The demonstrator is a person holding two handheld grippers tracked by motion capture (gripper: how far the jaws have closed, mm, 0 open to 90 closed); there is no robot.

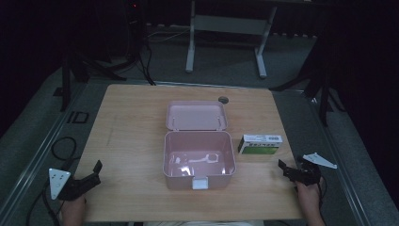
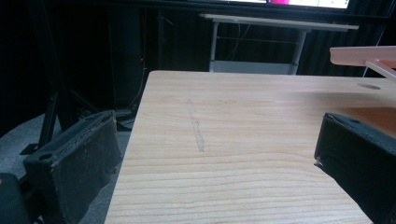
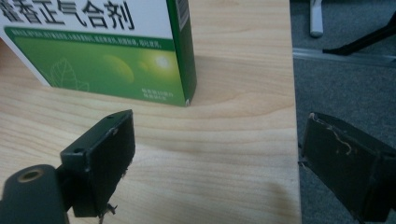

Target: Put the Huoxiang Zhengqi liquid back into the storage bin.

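On the table [image 1: 136, 122], the right tool [image 1: 284, 168] gapes near the green box [image 1: 259, 144].

Left hand-held gripper [image 2: 212, 154]: jaws spread wide apart, nothing between them, one black padded jaw at lower left, the other at lower right. Bare wooden tabletop [image 2: 243, 140] between and beyond them, with a faint pencil-like streak [image 2: 196, 126] running along the grain. Pink box lid [image 2: 366, 55] edge juts in at upper right, above the tabletop. Small round hole [image 2: 369, 86] in the tabletop near it. Behind: dark room, a grey metal desk frame [image 2: 254, 46], grey carpet floor [image 2: 28, 135] at left.
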